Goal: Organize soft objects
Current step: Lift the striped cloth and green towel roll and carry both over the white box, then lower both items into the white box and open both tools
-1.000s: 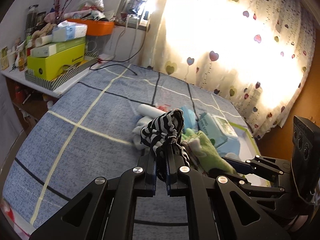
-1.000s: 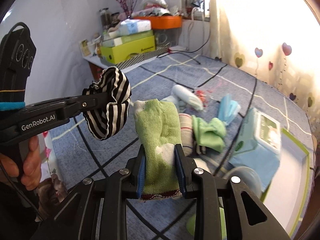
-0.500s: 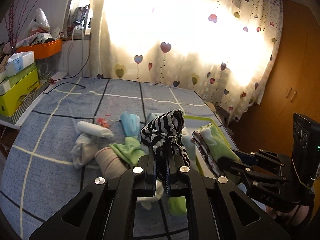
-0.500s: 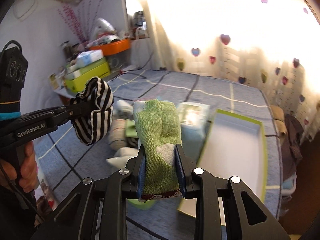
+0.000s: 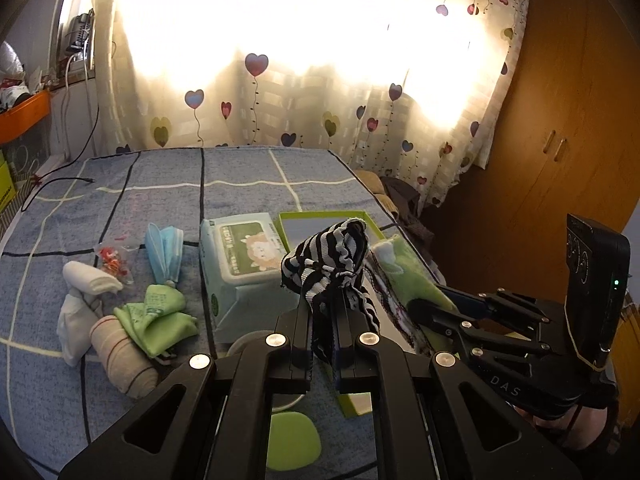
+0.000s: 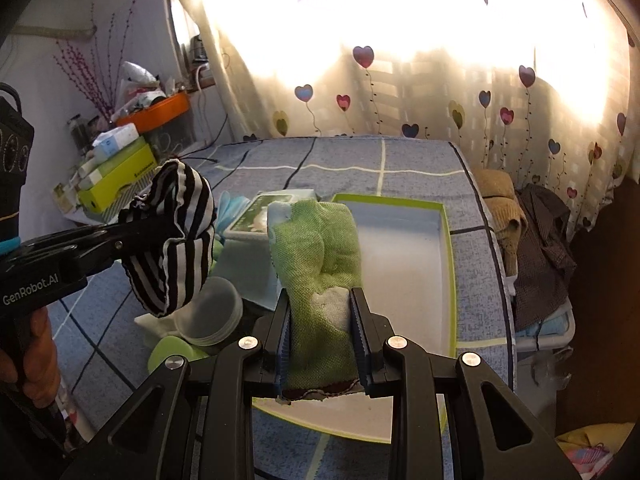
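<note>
My left gripper [image 5: 324, 328] is shut on a black-and-white striped cloth [image 5: 332, 264] and holds it in the air; it also shows in the right wrist view [image 6: 176, 236]. My right gripper [image 6: 320, 332] is shut on a green cloth [image 6: 320, 256] and holds it above the near end of a green-rimmed white tray [image 6: 448, 264]. The tray's inside looks bare. The tray's far rim [image 5: 320, 214] shows in the left wrist view, behind the striped cloth.
A wet-wipes pack [image 5: 240, 264], a blue mask [image 5: 164, 248], white rolled cloths [image 5: 92, 280], a green cloth [image 5: 160, 316] and a beige roll [image 5: 120, 356] lie on the blue bedspread left of the tray. A clear lid [image 6: 212, 312] lies nearby. Clothes [image 6: 536, 232] hang off the bed's right edge.
Both grippers have swung to the right with their cloths, from over the pile of soft things to over the tray. Both stay shut.
</note>
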{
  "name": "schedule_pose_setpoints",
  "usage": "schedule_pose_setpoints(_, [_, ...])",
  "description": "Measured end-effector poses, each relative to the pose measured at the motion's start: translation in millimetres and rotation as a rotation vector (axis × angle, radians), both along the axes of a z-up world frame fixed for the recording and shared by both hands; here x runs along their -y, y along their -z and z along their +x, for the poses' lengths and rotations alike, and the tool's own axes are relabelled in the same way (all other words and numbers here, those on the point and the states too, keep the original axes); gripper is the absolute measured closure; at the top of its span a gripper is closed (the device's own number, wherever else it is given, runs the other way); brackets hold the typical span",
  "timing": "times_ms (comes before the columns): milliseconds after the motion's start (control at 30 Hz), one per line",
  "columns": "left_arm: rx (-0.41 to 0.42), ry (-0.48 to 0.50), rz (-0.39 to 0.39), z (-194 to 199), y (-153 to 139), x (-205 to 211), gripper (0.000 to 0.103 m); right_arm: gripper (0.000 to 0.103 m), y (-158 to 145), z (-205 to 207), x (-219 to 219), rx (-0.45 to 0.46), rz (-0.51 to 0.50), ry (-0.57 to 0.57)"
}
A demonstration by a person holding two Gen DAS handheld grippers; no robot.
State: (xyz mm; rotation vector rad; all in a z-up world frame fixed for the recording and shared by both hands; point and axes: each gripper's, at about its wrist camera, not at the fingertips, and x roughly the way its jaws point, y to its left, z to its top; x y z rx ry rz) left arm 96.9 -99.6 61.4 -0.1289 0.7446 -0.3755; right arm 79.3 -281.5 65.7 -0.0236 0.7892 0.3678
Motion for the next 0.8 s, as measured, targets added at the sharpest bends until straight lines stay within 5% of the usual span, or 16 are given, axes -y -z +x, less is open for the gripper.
schedule_pose_setpoints(367, [-0.112, 0.045, 0.055, 39, 27, 34, 0.096, 0.078, 32, 36, 16, -0.073, -0.009, 0.054])
schedule_pose_setpoints(800, [-0.152, 0.063, 0.14, 79, 37, 62, 0.096, 0.076, 47, 67, 29, -0.104, -0.02, 0.087])
